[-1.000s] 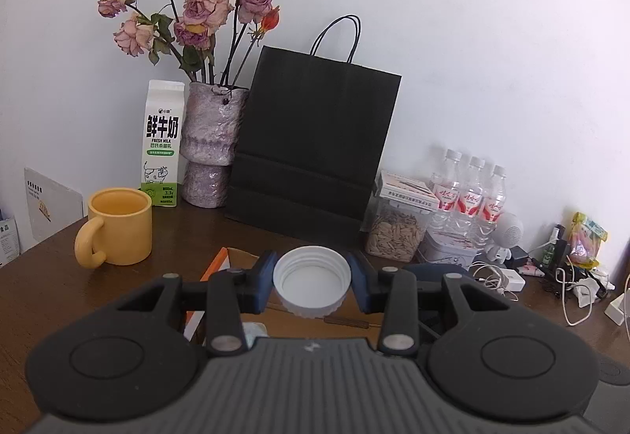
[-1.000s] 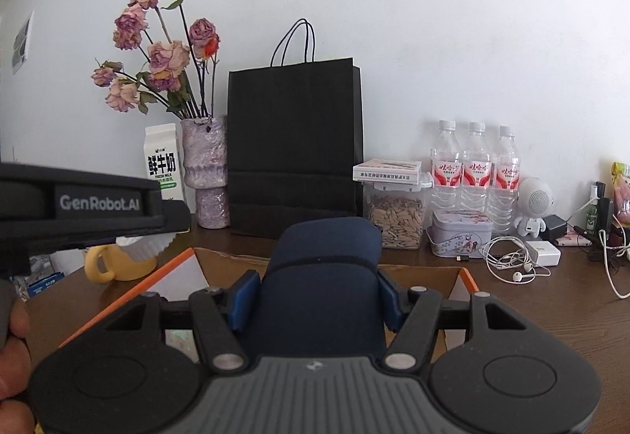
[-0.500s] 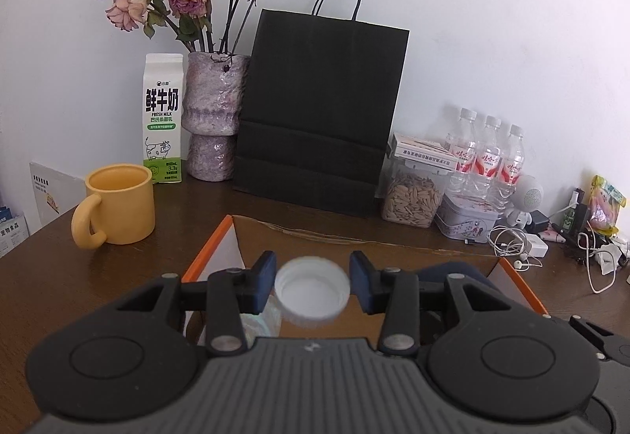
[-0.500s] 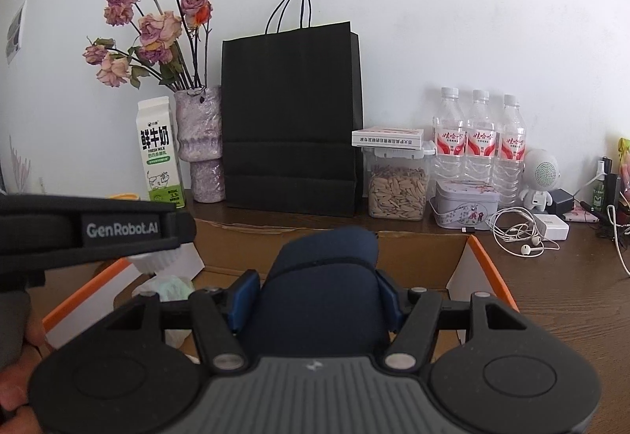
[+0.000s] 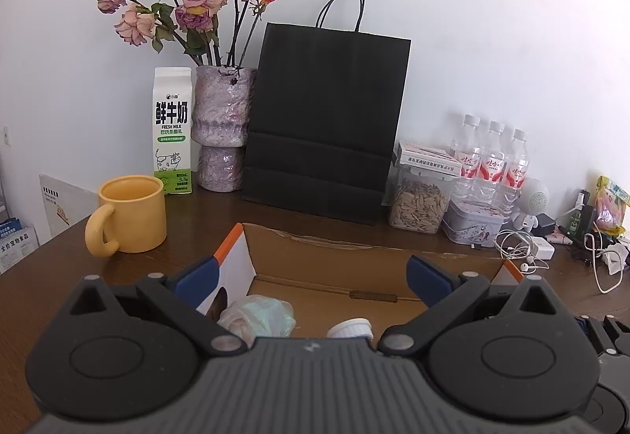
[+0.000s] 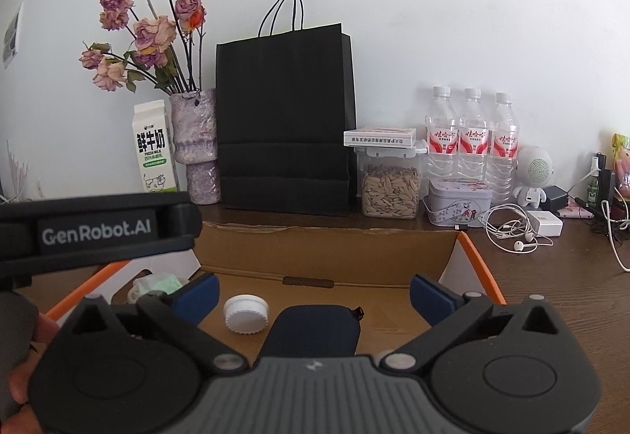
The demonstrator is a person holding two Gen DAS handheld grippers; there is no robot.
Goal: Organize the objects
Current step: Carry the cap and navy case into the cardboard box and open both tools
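An open cardboard box [image 5: 354, 260] [image 6: 327, 249] with orange edges sits on the brown table under both grippers. My left gripper [image 5: 311, 276] is opening wide, with nothing between its blue pads. A white bottle cap [image 5: 348, 327] [image 6: 246, 314] lies on the box floor beside a crumpled plastic wrapper [image 5: 256, 316] [image 6: 157, 284]. My right gripper [image 6: 314, 294] is also opening wide. A navy pouch [image 6: 315, 331] lies loose in the box below it, clear of both pads. The left gripper's black body [image 6: 98, 233] crosses the left of the right wrist view, with a hand on it.
Behind the box stand a yellow mug [image 5: 130, 213], a milk carton [image 5: 172, 130], a vase of dried roses [image 5: 220, 127], a black paper bag [image 5: 323, 123], a seed jar [image 5: 419, 205], three water bottles [image 5: 492, 158] and a tin [image 5: 472, 225]. Earphones and cables [image 5: 519, 245] lie at the right.
Both grippers have opened wide. The white cap has dropped from the left pads into the box, and the navy pouch has dropped from the right pads onto the box floor.
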